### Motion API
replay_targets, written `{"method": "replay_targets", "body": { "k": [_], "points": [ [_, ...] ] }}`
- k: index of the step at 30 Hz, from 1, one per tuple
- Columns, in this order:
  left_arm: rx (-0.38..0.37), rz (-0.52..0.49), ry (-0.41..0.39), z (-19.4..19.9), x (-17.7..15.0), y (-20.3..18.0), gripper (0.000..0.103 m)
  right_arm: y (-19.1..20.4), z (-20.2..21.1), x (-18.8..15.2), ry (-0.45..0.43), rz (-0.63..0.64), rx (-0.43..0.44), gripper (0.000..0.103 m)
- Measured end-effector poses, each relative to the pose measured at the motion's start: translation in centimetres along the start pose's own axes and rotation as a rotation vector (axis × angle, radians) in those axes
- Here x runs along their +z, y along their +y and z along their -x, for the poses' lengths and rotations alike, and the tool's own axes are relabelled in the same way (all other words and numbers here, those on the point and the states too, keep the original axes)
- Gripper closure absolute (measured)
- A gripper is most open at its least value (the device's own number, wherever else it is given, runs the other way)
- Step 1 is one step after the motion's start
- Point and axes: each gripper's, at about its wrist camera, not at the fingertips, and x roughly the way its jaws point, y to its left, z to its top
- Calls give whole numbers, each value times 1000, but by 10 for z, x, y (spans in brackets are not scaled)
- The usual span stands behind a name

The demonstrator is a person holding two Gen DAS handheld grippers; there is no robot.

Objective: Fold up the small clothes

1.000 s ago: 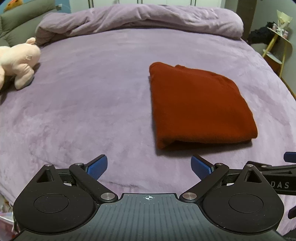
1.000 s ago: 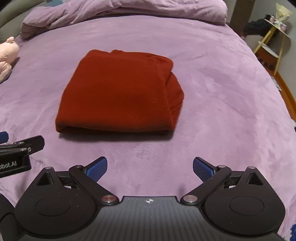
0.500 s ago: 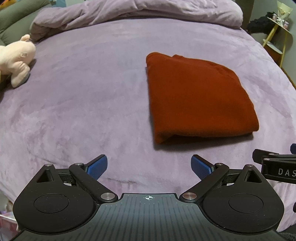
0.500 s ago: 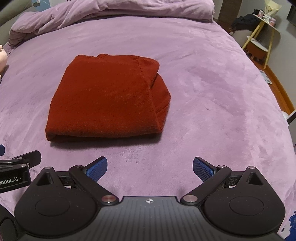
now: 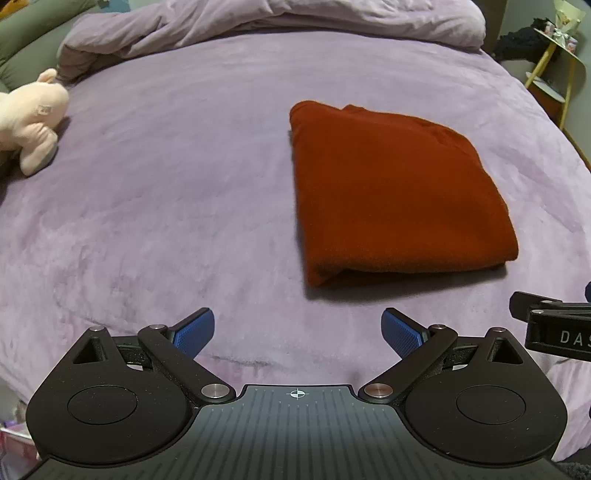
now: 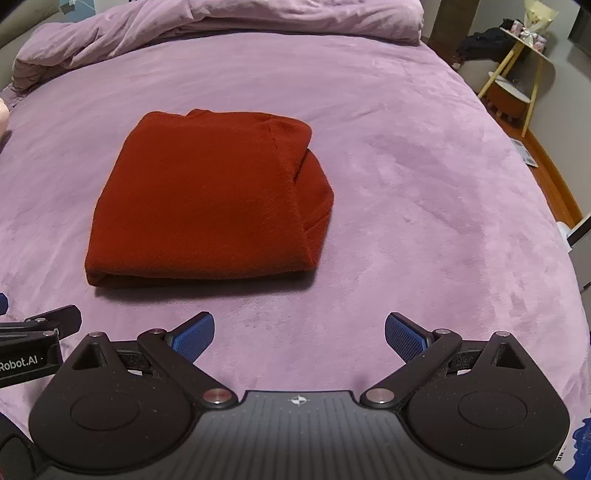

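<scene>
A rust-red garment point(image 5: 395, 192) lies folded into a thick rectangle on the purple bed cover point(image 5: 166, 184), ahead and to the right in the left wrist view. The right wrist view has the same red garment point(image 6: 207, 199) ahead and to the left, with a loose sleeve fold bulging at its right side. My left gripper point(image 5: 297, 330) is open, held back near the bed's front edge with nothing between its blue pads. My right gripper point(image 6: 299, 332) is open too, equally clear of the cloth.
A pink plush toy point(image 5: 29, 118) lies at the far left of the bed. A bunched purple duvet point(image 6: 221, 18) runs along the far side. A yellow-legged side table point(image 6: 517, 70) stands off the bed's right side.
Both grippers have drawn back from the garment and tilted a little; the right view now sits farther right. The garment has not moved.
</scene>
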Motion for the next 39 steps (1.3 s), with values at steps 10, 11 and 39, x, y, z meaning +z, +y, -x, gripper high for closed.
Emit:
{"method": "replay_targets", "body": {
  "k": [10, 11, 39],
  "points": [
    [-1, -11, 3, 1, 2, -4, 3, -2, 1, 2, 3, -2, -2, 4],
    [-1, -11, 3, 1, 2, -4, 3, -2, 0, 2, 3, -3, -2, 4],
    [11, -9, 0, -2, 5, -6, 3, -7, -2, 4, 5, -23, 5, 4]
  ]
}}
